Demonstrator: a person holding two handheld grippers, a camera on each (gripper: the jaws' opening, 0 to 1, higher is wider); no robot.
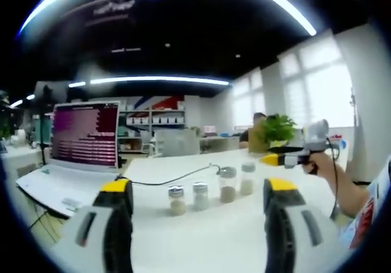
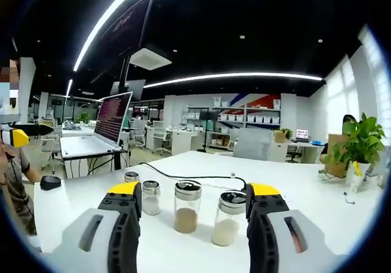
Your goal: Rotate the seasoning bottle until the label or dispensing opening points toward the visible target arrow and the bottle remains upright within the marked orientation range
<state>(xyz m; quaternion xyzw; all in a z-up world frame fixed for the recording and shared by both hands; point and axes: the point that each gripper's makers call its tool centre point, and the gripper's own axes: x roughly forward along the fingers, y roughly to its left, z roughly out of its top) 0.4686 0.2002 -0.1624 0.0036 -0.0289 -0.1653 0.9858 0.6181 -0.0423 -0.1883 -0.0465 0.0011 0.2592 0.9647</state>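
Several clear seasoning bottles with silver caps stand upright in a row on the white table (image 1: 214, 236). From the left gripper view they are a short bottle (image 1: 177, 200), a second short one (image 1: 200, 195), a taller one with brown powder (image 1: 228, 184) and one with pale contents (image 1: 247, 178). My left gripper (image 1: 198, 190) is open, well short of them. My right gripper (image 2: 194, 193) is open too, with the brown-filled bottle (image 2: 187, 207) and the pale-filled one (image 2: 228, 219) just beyond its tips. A hand holds the right gripper (image 1: 293, 158) at the table's right.
An open laptop (image 1: 79, 151) sits on the table's left, with a black cable (image 1: 177, 176) running behind the bottles. A black mouse (image 2: 50, 182) lies near the edge. A potted plant (image 2: 360, 141) stands at the far side. Desks, shelves and a seated person (image 1: 256, 129) are behind.
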